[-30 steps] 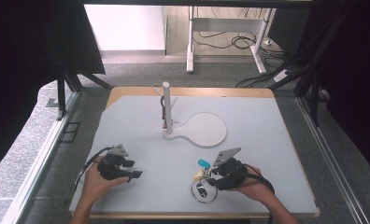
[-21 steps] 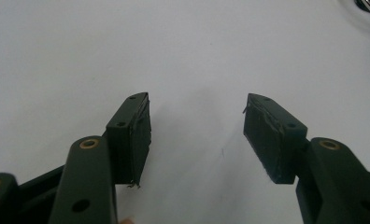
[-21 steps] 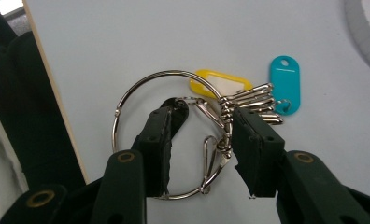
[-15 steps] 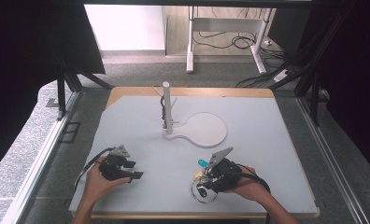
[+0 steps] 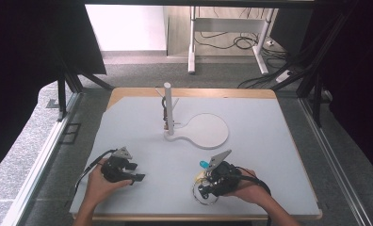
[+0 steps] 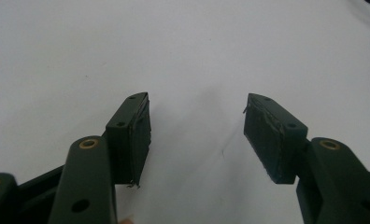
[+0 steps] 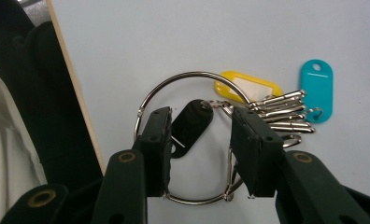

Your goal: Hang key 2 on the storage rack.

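Near the front edge of the white table (image 5: pixel 269 122), the right gripper (image 7: pixel 199 140) points down over a large metal key ring (image 7: pixel 148 100) that lies flat on the surface, and its fingers (image 7: pixel 157 144) stand partly open. The fingers have just been closing a little, and the ring lies between them and beneath them: the left finger sits over the ring's left arc, while the right finger sits over its right arc beside the clips. Whether the pads press on the wire cannot be told from the right gripper view. A black tag (image 7: pixel 191 127) lies inside the ring between the two fingers. A yellow tag (image 7: pixel 248 86) rests across the ring's upper right arc, a bundle of silver clips (image 7: pixel 279 114) fans out just beside it, and a teal tag (image 7: pixel 316 89) lies at the far end of the clips, outside the ring. In the high view the right gripper (image 5: pixel 208 188) sits at the front right of the table with the ring under it and the teal tag (image 5: pixel 203 165) just beyond. The left gripper (image 6: pixel 197 135) rests low over the bare table at the front left, its fingers (image 6: pixel 131 135) spread wide with nothing between them. Farther back stands a white post (image 5: pixel 167 106) on a round white base (image 5: pixel 206 131), well apart from both grippers.
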Demonstrator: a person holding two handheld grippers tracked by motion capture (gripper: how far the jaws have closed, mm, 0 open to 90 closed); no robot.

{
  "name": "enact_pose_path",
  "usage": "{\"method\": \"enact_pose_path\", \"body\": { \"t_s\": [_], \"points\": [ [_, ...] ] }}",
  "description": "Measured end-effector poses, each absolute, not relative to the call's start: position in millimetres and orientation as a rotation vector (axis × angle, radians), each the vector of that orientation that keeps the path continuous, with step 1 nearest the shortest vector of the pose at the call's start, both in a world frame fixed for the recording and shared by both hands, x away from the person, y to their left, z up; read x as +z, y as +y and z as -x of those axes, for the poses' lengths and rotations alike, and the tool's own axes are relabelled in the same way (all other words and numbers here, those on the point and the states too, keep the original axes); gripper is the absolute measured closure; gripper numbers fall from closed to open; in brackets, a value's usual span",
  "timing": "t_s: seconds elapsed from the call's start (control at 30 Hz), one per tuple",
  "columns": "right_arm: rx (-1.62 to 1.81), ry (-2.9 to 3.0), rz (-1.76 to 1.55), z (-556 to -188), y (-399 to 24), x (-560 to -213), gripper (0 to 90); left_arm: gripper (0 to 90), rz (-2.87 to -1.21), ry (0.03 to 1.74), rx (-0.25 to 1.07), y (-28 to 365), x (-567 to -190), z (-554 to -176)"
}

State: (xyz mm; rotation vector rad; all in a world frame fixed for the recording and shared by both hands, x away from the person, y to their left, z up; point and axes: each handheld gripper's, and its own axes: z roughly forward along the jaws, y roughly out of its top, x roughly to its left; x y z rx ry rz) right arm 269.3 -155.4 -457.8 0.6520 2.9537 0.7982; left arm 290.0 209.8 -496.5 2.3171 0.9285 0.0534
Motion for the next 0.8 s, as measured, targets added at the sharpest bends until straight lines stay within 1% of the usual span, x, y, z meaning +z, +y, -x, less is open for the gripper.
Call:
{"method": "enact_pose_path", "body": {
  "t_s": [0.8],
  "points": [
    [0.720,3.044,-0.570,-259,-139,-470,58.7,40.6,-2.356,0.917,0.034,207,-500,-291]
  ]
}}
